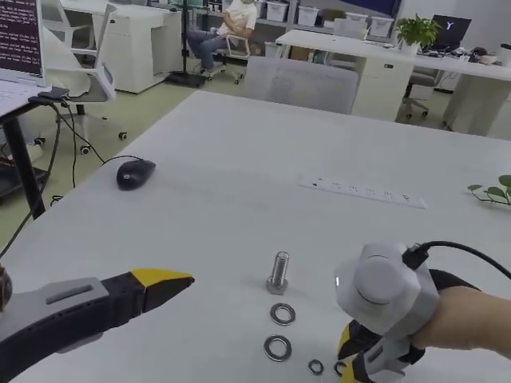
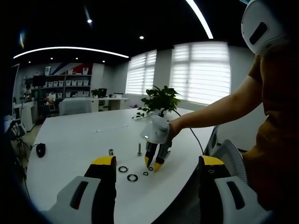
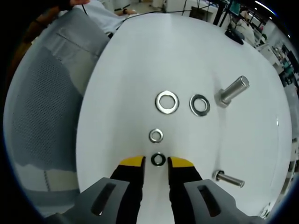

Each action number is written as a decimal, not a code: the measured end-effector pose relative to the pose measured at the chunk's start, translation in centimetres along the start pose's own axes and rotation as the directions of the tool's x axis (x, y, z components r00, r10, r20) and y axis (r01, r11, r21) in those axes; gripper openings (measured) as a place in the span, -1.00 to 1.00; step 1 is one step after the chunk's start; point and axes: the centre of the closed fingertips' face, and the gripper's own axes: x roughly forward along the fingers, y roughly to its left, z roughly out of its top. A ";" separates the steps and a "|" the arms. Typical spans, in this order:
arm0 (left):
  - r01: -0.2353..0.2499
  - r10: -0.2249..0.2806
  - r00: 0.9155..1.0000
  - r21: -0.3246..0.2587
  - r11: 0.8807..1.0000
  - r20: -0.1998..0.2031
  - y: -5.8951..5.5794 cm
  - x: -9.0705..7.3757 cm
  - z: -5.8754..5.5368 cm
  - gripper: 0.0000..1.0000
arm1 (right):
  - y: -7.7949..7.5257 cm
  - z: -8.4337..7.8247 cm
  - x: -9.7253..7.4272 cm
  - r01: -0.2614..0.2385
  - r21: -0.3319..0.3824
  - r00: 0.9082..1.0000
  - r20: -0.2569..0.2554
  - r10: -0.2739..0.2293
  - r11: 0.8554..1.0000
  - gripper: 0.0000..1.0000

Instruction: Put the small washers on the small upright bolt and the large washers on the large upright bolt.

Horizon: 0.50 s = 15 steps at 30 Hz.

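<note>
A white table (image 1: 239, 159) carries everything, with the work gathered close to its near edge. The left gripper (image 1: 168, 282) hovers over the table's near left part, its jaws spread wide and holding nothing. The right gripper (image 1: 351, 363) points down at the near edge with its tips at the tabletop and its jaws a little apart. The large bolt (image 1: 278, 271) stands upright between the two grippers, farther in from the edge. The small bolt (image 3: 228, 178) stands upright close beside the right gripper. One large washer (image 3: 199, 105) lies flat just beside the large bolt, and a second large washer (image 3: 167, 102) lies just beside the first. One small washer (image 3: 156, 136) lies flat between the large washers and the right gripper. Another small washer (image 3: 158, 159) lies flat on the table between that gripper's tips, which stand on either side of it, not visibly pinching it.
</note>
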 end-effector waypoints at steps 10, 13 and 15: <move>0.006 -0.006 1.000 0.004 1.000 -0.003 -0.2 0.0 0.0 0.43 | -0.1 -0.2 0.0 0.012 -0.012 1.000 -0.013 -0.012 1.000 -0.73; 0.009 -0.009 1.000 0.005 1.000 -0.002 -0.3 0.1 0.0 0.43 | -0.1 -0.2 0.0 0.014 -0.008 1.000 -0.011 -0.014 1.000 -0.74; 0.012 -0.012 1.000 0.004 1.000 -0.002 -0.4 0.2 0.1 0.43 | -0.1 -0.2 0.0 0.017 0.002 1.000 -0.003 -0.017 1.000 -0.75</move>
